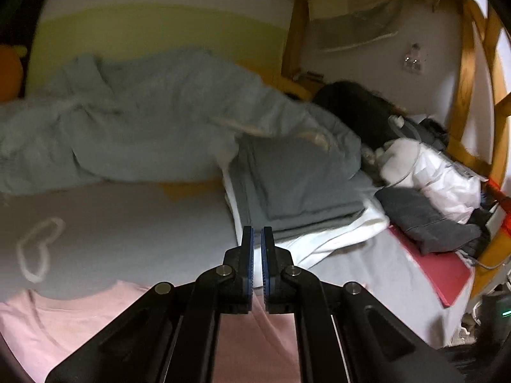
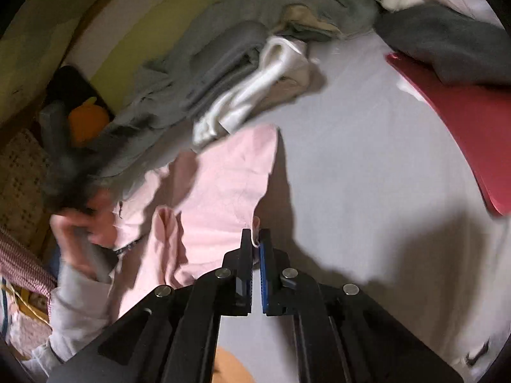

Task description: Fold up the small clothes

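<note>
Right gripper [image 2: 255, 239] fingers pinch the pink garment [image 2: 220, 188] edge — lifted off the bed sheet [image 2: 367, 159]. Left gripper [image 1: 257, 239] fingers nearly closed, empty — near folded grey stack [image 1: 297, 188].

L gripper [image 1: 257, 234] fingers nearly together, R gripper [image 2: 255, 239] fingers pinched on fabric edge

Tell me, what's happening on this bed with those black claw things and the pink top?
A person is folding clothes with a hand-held claw in each hand. The right claw is shut on the edge of the pink garment, which hangs rumpled over the grey bed sheet. The left claw is closed with nothing visibly between its fingers, above another part of the pink garment. A stack of folded grey and white clothes already lies further back.
</note>
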### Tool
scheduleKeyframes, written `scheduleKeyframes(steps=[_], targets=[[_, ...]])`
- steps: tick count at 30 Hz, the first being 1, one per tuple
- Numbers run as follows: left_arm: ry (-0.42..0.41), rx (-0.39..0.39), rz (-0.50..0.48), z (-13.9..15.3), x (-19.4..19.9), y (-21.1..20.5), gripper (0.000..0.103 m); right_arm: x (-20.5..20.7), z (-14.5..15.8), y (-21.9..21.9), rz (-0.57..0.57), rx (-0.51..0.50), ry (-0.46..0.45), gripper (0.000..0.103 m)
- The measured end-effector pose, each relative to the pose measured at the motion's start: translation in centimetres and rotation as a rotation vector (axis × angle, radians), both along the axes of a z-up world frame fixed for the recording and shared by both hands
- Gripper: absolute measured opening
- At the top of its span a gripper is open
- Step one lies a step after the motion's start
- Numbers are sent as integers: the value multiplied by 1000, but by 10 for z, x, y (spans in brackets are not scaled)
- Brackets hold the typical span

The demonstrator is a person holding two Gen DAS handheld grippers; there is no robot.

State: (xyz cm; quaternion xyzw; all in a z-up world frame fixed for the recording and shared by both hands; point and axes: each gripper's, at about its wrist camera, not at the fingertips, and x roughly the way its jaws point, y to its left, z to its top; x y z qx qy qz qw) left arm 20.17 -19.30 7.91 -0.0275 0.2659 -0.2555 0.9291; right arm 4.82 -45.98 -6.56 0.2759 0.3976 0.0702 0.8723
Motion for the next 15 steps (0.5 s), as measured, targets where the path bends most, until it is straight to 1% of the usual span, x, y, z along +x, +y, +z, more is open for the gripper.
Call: scheduleKeyframes(steps=[1,2,3,6,8,10,12,13,15], targets=[[-9,-10,-8,8,-9,6,4,-3,-8,-1,-10,34,30,3],[-21,-12,-12,13,-17,11,4,-7,-10,-2,-16,53,30,3],[-41,3,-6,18,-29,18,4,-10,-9,-2,-18,45,25,3],[-94,59,34,24,-51,35,4,-9,-5,9,-30,-22,24,3],[-86,64,53,22,-59,47,4,-11,1,17,-40,-76,11,3],[-79,70,100,19,-70,70,4,-12,7,24,-44,-120,-8,4],[-87,83,163,15,-86,97,4,-16,12,18,-74,-154,-24,11],[-92,92,193,14,-95,112,4,-16,14,17,-93,-170,-32,12],[-97,110,257,11,-112,141,4,-19,19,15,-98,-183,-63,21]])
